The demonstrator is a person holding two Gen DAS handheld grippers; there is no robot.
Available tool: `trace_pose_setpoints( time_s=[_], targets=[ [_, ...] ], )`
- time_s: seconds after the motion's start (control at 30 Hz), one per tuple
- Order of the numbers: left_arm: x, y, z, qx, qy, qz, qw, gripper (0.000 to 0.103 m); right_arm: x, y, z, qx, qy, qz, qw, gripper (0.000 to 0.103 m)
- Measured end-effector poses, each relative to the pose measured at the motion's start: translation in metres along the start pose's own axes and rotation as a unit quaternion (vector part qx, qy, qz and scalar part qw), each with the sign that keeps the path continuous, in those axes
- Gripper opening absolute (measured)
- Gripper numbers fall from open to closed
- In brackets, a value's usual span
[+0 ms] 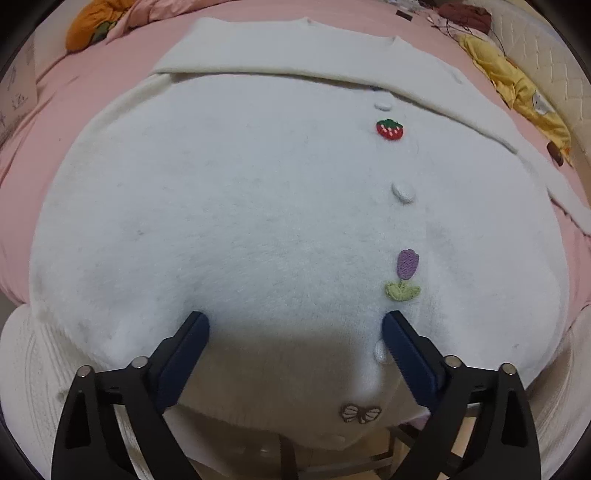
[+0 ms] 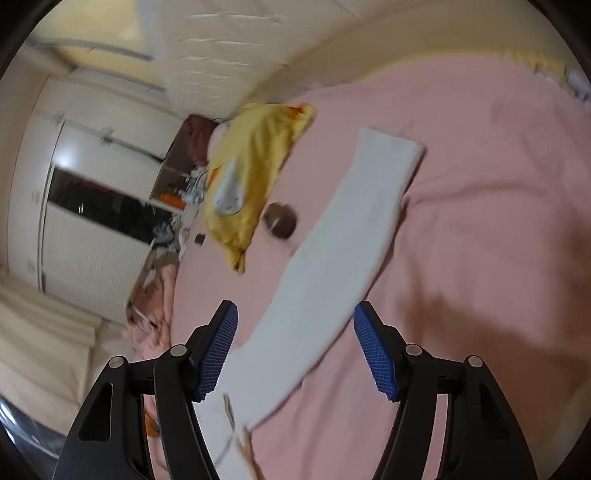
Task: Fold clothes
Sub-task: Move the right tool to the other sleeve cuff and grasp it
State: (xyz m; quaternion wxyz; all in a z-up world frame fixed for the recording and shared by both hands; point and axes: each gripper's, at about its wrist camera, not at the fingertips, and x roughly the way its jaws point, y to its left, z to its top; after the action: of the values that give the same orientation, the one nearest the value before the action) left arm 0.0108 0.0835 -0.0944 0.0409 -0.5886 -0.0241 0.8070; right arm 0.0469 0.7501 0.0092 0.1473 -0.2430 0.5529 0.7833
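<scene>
A white fluffy cardigan [image 1: 240, 206] lies flat on the pink bedsheet [image 1: 74, 96], front side up, with a strawberry patch [image 1: 389, 129], a purple tulip patch [image 1: 406, 273] and a butterfly patch [image 1: 360, 412] along its button line. One sleeve [image 1: 277, 62] is folded across its top. My left gripper [image 1: 295, 325] points steeply down over the lower hem, open wide, with nothing between its fingers. In the blurred right wrist view the other white sleeve [image 2: 354, 236] stretches out over the pink sheet [image 2: 480, 221]. My right gripper [image 2: 295, 314] stands open above its near part, pads apart from the cloth.
A yellow garment [image 1: 517, 85] [image 2: 251, 177] and a small brown object [image 2: 280, 221] lie beside the outstretched sleeve. An orange garment [image 1: 92, 26] and dark brown clothes [image 1: 465, 14] sit at the far side of the bed. A white wardrobe [image 2: 92, 184] stands beyond the bed.
</scene>
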Motion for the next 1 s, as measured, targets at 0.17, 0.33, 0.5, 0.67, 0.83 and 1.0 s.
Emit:
trace_pose_setpoints(
  time_s=[0.17, 0.33, 0.5, 0.67, 0.83, 1.0],
  targets=[
    [0.005, 0.002, -0.003, -0.004, 0.004, 0.002, 1.0000, 0.102, 0.037, -0.033, 0.030, 0.044, -0.008, -0.033, 0.998, 0.066],
    [0.006, -0.001, -0.003, -0.001, 0.009, 0.009, 0.9999, 0.102, 0.064, -0.040, 0.051, 0.030, -0.003, -0.069, 0.997, 0.066],
    [0.007, -0.003, -0.001, 0.001, 0.014, 0.015, 0.9998, 0.103, 0.087, -0.035, 0.072, 0.011, 0.000, -0.081, 0.997, 0.066],
    [0.009, -0.003, -0.002, 0.001, 0.018, 0.017, 0.9997, 0.103, 0.090, -0.041, 0.072, 0.004, -0.020, -0.092, 0.996, 0.034],
    [0.010, -0.001, -0.005, 0.001, 0.017, 0.014, 0.9998, 0.103, 0.089, -0.067, 0.065, 0.008, -0.038, -0.087, 0.995, 0.007],
    [0.010, 0.002, -0.008, 0.001, 0.013, 0.011, 0.9998, 0.103, 0.087, -0.038, 0.067, -0.033, -0.032, -0.127, 0.991, 0.007]
  ],
)
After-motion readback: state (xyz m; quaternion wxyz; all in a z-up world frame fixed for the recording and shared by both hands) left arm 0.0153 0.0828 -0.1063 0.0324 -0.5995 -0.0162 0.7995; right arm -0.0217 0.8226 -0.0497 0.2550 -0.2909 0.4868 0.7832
